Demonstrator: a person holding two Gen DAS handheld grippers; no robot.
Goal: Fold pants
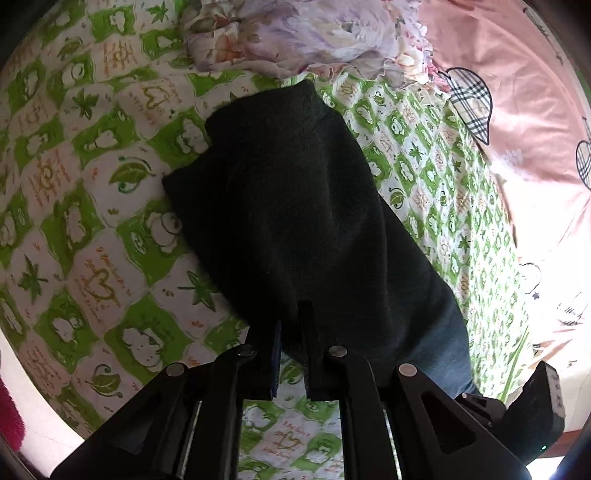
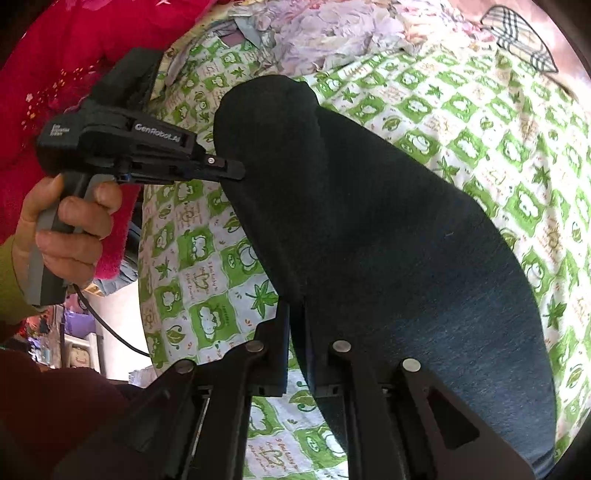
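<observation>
The dark pants (image 1: 295,206) hang and drape over a bed with a green-and-white patterned sheet (image 1: 74,206). My left gripper (image 1: 290,325) is shut on the near edge of the pants. In the right wrist view the pants (image 2: 388,229) spread from the centre to the lower right. My right gripper (image 2: 295,321) is shut on their near edge. The left gripper also shows in the right wrist view (image 2: 236,171), held by a hand (image 2: 70,225), clamped on the far corner of the pants. The right gripper's body shows at the left wrist view's lower right (image 1: 532,417).
A crumpled floral quilt (image 1: 295,33) lies at the head of the bed. A pink cover with plaid hearts (image 1: 517,110) lies to the right. A red blanket (image 2: 74,55) sits at the left. The bed edge and floor clutter (image 2: 74,343) are at the lower left.
</observation>
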